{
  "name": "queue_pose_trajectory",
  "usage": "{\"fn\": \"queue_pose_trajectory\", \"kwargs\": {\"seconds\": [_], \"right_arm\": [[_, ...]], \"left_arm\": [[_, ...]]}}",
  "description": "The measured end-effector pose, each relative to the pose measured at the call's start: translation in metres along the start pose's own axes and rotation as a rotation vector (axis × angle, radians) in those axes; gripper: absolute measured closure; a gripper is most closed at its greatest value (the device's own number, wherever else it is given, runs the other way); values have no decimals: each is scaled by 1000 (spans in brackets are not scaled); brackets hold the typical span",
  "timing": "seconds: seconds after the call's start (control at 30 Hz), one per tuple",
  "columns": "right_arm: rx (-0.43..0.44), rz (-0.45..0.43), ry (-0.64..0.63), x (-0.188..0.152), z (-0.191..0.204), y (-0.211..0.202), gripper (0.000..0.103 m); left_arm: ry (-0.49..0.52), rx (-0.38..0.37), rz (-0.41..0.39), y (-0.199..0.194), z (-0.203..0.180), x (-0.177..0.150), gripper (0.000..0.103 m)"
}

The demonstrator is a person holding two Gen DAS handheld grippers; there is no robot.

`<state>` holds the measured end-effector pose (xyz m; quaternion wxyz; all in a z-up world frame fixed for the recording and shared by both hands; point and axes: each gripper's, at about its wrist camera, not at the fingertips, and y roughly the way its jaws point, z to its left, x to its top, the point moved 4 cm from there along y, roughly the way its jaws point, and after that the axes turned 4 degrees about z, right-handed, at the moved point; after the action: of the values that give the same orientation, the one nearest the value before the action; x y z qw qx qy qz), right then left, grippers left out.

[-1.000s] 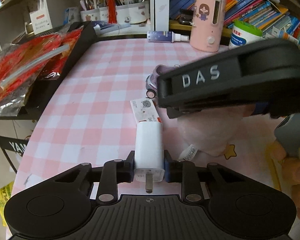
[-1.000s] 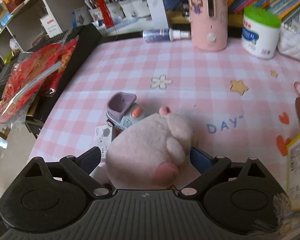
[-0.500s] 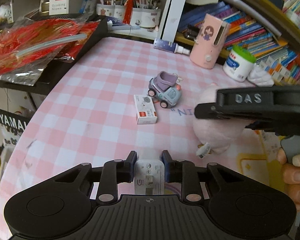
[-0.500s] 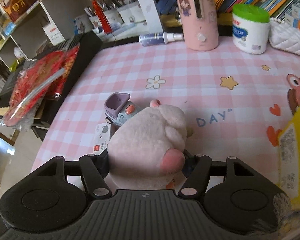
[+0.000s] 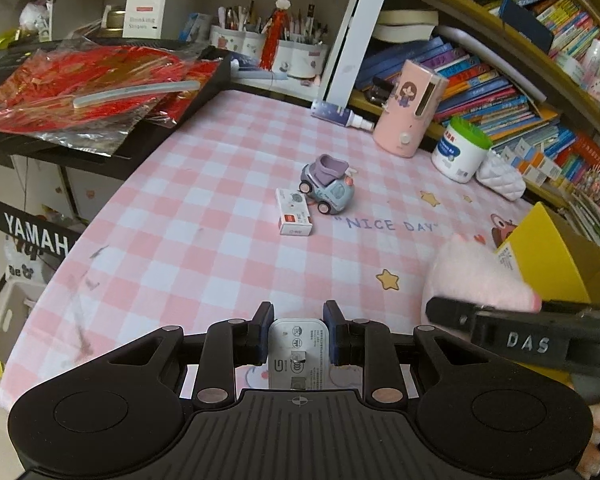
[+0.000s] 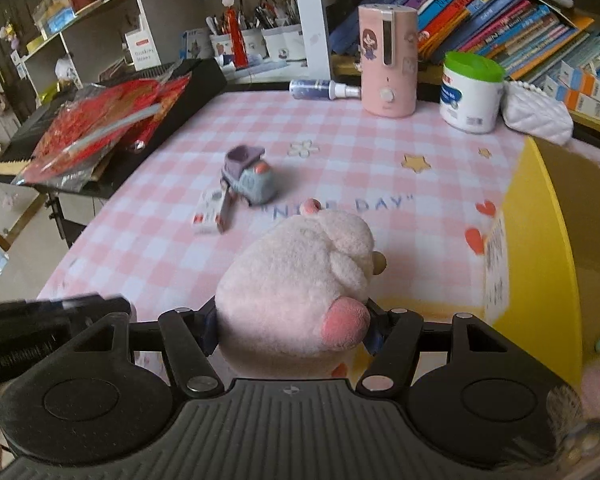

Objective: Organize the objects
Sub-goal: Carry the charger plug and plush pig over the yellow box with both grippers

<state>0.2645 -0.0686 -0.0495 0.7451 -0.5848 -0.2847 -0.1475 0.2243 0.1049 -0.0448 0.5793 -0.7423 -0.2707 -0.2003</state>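
My left gripper (image 5: 298, 334) is shut on a white charger plug (image 5: 298, 354), held above the near edge of the pink checked table (image 5: 204, 240). My right gripper (image 6: 292, 320) is shut on a pale pink plush toy (image 6: 300, 276), lifted off the cloth; the same plush toy (image 5: 472, 280) shows at the right of the left wrist view. A small white box (image 5: 294, 212) and a blue and purple toy car (image 5: 328, 188) lie mid-table. A yellow box (image 6: 548, 240) stands open at the right, close to the plush.
A pink dispenser (image 6: 388, 60), a green-lidded tub (image 6: 472, 92), a spray bottle (image 6: 324, 89) and a white quilted pouch (image 6: 536, 114) line the far edge before bookshelves. Red foil bags (image 5: 88, 88) lie on a black keyboard at the left.
The right jaws closed on the plush and lifted it toward the yellow box. The left gripper pulled back and up with the plug, away from the small white box.
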Motion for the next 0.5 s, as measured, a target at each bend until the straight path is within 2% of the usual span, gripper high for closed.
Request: {"fn": "queue_pose_trajectory", "kwargs": {"seconds": [0.5], "right_arm": [[-22,-33,-43,-37,19,-39,41]], "left_arm": [[16,-50,-33,-44,-7,-34,78]]}}
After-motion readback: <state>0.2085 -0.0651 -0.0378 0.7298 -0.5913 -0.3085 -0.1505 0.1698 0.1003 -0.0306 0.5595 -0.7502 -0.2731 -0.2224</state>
